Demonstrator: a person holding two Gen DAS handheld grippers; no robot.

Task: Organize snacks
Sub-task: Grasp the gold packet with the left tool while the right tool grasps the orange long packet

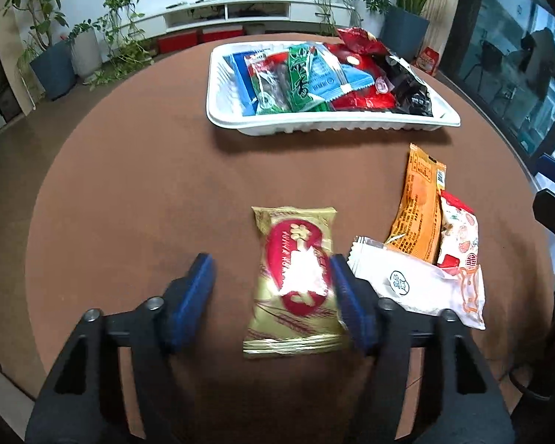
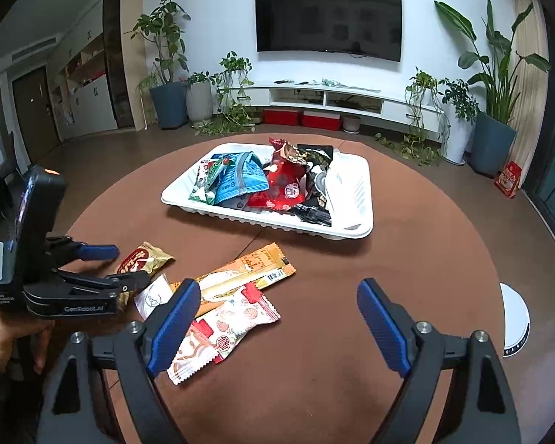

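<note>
A gold snack packet with a red oval [image 1: 296,277] lies flat on the brown round table. My left gripper [image 1: 270,262] straddles it with jaws apart: the right blue pad [image 1: 346,296] touches the packet's edge, and the left pad stands clear of it. Just right lie a white packet [image 1: 407,285], an orange packet [image 1: 418,214] and a red-and-white packet [image 1: 458,229]. A white tray [image 1: 333,127] holds several snack packets at the far side. My right gripper [image 2: 277,285] hovers open and empty over the orange packet [image 2: 248,270] and the red-and-white packet [image 2: 225,329]. The left gripper [image 2: 129,264] shows beside the gold packet [image 2: 144,259].
The tray [image 2: 262,222] sits mid-table with bare ribbed floor at its right end. A white round device [image 2: 514,318] lies at the table's right edge. A person's hand [image 2: 3,336] holds the left gripper. Potted plants and a low TV cabinet stand beyond the table.
</note>
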